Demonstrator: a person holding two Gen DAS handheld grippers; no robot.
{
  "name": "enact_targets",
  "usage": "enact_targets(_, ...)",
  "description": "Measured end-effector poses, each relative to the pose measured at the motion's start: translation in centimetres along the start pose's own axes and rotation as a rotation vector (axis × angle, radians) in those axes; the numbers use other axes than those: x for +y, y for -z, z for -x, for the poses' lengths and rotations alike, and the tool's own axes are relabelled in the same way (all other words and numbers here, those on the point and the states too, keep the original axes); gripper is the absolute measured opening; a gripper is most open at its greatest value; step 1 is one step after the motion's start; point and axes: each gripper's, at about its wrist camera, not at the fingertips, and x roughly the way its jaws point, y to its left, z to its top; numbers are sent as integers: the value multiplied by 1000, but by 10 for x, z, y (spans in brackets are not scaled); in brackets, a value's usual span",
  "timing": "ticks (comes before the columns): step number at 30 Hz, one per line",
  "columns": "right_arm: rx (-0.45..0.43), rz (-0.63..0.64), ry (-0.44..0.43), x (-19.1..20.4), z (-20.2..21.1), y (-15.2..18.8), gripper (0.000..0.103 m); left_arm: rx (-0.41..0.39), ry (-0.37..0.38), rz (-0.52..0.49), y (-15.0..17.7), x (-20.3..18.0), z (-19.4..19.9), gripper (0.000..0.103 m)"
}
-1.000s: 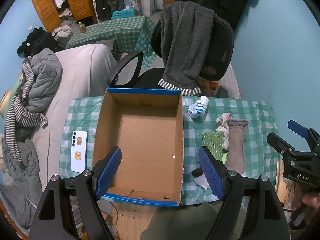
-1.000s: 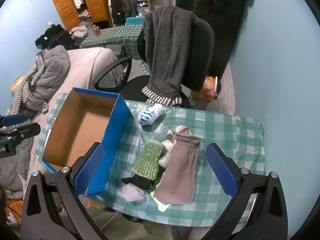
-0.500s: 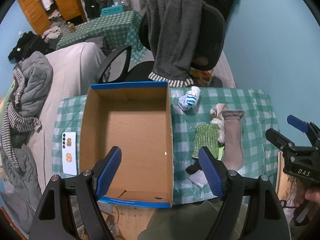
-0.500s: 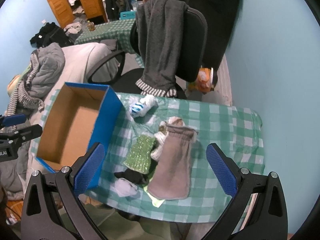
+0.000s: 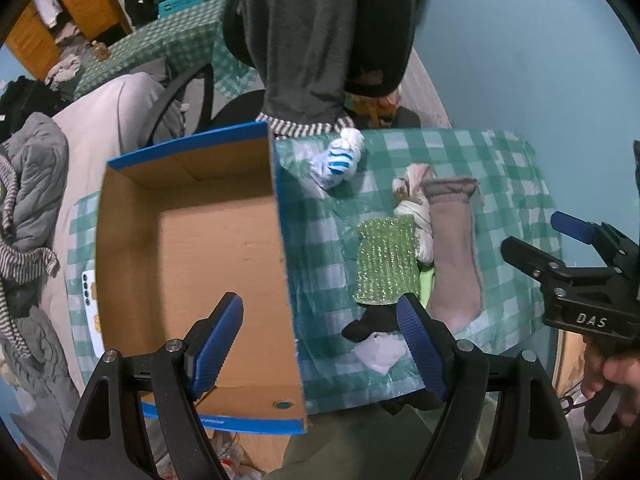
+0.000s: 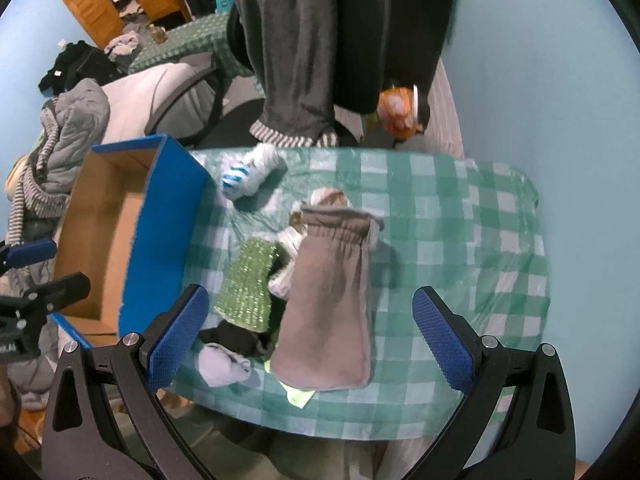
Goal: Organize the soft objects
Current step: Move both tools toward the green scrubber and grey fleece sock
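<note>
Phone (image 5: 89,312) half hidden behind box wall (image 5: 105,264); lime cloth (image 6: 299,396) mostly under mitten (image 6: 328,312).

Both my wrist cameras look steeply down from above the near bench (image 5: 516,184) edge, left over the box (image 5: 200,240), sharing the sock pile (image 6: 324,304).

Dim indoor light, soft shadows, slight motion blur, strong fisheye edge distortion
</note>
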Motion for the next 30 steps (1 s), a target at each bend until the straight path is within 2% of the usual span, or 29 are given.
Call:
enact_targets(12,83,-6,3,-22,-56,-1,102,72,27,-11,-9,-24,-54,81)
enact_targets(30,148,8,-9,-29,-95,-10,102,162,9,-18,-9,-48,-104,81)
